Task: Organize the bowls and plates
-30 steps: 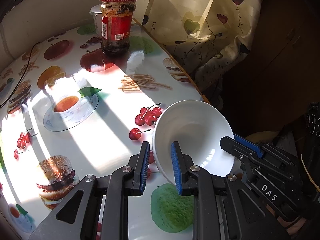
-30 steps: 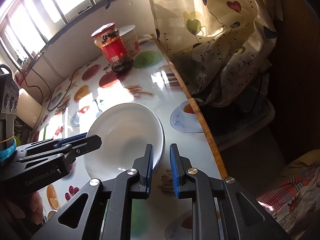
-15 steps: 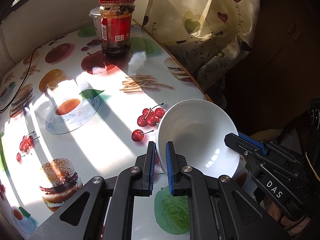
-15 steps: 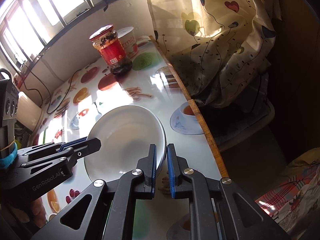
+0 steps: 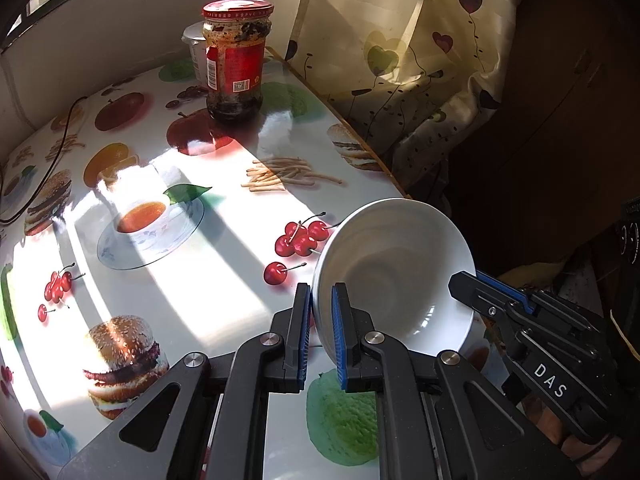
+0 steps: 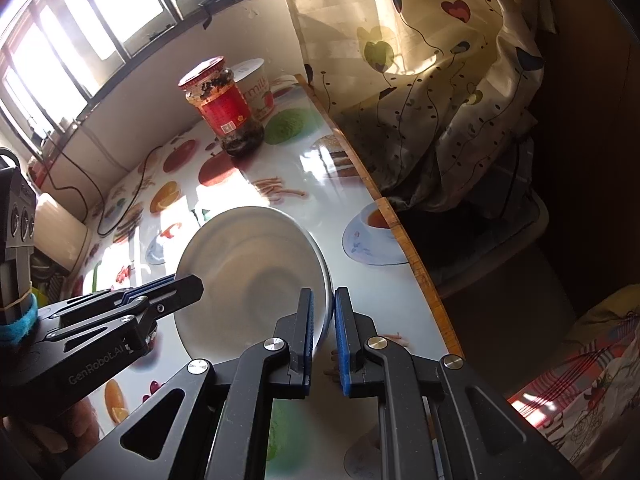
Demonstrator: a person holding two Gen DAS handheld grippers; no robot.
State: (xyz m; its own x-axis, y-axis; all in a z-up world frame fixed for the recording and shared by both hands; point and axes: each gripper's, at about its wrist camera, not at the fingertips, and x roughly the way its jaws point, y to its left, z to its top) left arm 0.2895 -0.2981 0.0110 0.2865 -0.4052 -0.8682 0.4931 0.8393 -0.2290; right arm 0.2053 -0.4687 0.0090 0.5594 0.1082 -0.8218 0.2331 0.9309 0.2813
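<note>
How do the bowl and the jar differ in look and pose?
The bowl is plain white, open and tilted, its rim pinched by both tools. The jar is glass with a red lid and label, dark contents, standing upright and untouched farther back. Both are over the same printed tablecloth.

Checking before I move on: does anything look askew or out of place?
The white bowl is tipped steeply rather than sitting flat, near the table's right edge, its rim pinched by the left gripper and right gripper on opposite sides. No spill or damage shows.
</note>
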